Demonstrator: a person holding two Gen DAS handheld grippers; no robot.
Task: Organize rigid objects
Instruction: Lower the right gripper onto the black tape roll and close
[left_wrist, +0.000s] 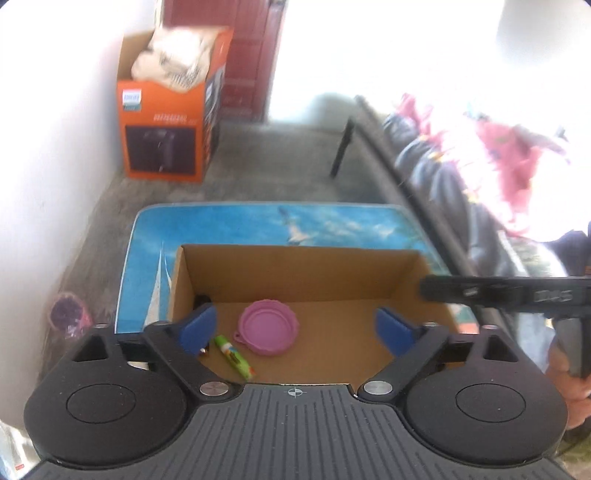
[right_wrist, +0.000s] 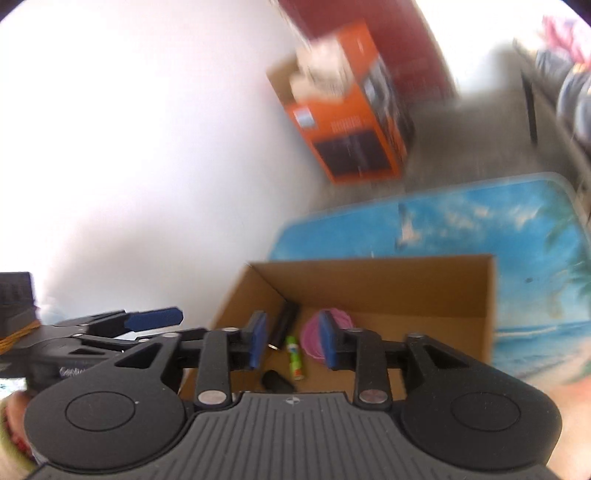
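Above the open cardboard box (left_wrist: 295, 273) I held both grippers, because the box was where the loose rigid things were being gathered. My left gripper (left_wrist: 295, 330) hung over its near edge with its blue pads (left_wrist: 197, 326) spread wide apart and nothing between them. My right gripper (right_wrist: 293, 341) hovered over the left part of the box with a narrower gap between its pads, also empty as far as I could see.

Inside, on the box floor, lay a pink collapsible bowl (left_wrist: 267, 326), round, shallow and resting flat. Just beside it, to its left, lay a slim green tube (left_wrist: 234, 356), on its side and angled toward the near wall. Two dark cylinders (right_wrist: 282, 325) showed near the left wall, too blurred to identify. The box sat on a table (left_wrist: 332, 221) printed with a blue beach scene. Beyond it, on the floor against the wall, stood an orange carton (left_wrist: 166, 129).
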